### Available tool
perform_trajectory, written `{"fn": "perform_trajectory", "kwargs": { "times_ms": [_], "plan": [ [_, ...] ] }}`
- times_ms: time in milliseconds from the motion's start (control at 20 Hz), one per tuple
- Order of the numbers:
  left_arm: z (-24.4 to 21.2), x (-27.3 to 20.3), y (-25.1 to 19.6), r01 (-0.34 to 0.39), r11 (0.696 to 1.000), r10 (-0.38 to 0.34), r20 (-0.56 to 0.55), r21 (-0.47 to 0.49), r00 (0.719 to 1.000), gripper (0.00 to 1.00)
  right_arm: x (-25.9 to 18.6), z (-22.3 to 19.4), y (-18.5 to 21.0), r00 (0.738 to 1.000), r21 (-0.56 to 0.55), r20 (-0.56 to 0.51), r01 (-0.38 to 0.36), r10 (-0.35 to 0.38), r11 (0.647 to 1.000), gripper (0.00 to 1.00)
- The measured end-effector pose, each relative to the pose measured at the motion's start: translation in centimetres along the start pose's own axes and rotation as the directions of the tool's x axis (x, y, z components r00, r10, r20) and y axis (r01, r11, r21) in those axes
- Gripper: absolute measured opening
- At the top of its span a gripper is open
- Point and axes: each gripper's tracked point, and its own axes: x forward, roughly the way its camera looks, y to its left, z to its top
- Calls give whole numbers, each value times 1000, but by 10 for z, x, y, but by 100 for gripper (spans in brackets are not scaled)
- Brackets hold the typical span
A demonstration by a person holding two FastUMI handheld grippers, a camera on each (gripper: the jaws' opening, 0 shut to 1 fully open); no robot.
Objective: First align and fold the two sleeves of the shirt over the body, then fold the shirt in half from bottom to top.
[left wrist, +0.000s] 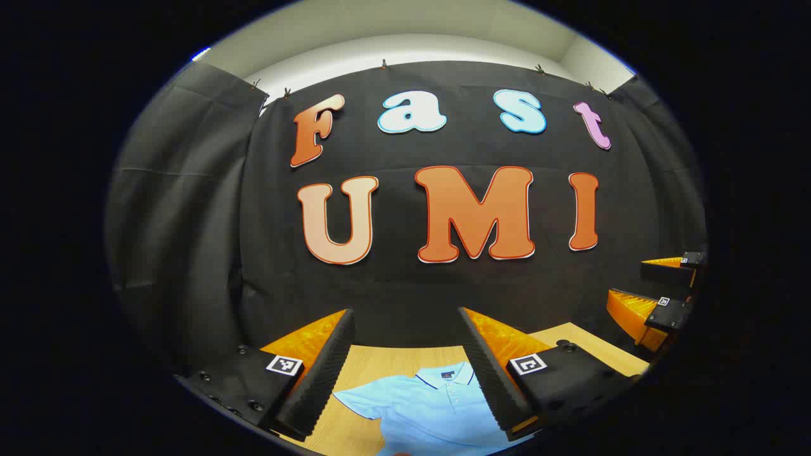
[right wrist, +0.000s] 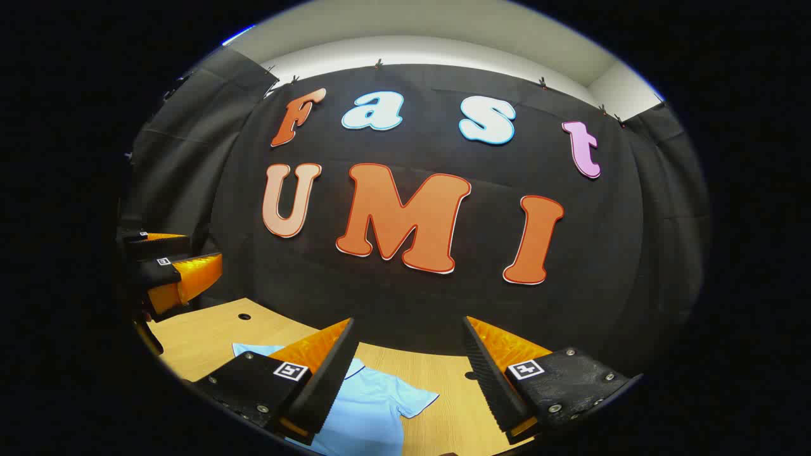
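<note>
Wooden table (left wrist: pixel 380 367) holds a flat light-blue polo shirt (left wrist: pixel 431 405); left tool (left wrist: pixel 405 323) and right tool (right wrist: pixel 405 329) gape apart.

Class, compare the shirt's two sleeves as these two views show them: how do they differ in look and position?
In the left gripper view, one sleeve spreads flat off the shirt and shows between the left claw fingers. In the right gripper view, the other sleeve shows between the right claw fingers, its dark-edged cuff plain to see, while the first sleeve's cuff edge is not clear. Both are light blue, short, unfolded, lying on the wooden table.
</note>
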Motion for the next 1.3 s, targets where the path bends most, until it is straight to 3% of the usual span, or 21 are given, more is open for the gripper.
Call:
{"fn": "perform_trajectory", "kwargs": {
  "times_ms": [500, 900, 1100, 1300],
  "plan": [
    [3, -2, 32, 28, 999, -28, 10, -26, 1000, 100, -9, 7, 10, 997, -19, -7, 75, -75, 997, 99],
    [1, 2, 61, 95, 995, -94, 29, -18, 995, 100, -2, -11, 28, 984, -14, -108, 138, -139, 990, 99],
    [-6, 4, 73, 70, 998, -70, 13, -2, 997, 100, 19, -39, 25, 967, -11, -217, 131, -130, 991, 99],
    [-18, 6, 87, -26, 999, 26, -8, 22, 1000, 100, 48, -87, 17, 925, 52, -372, 107, -80, 993, 98]
  ]
}}
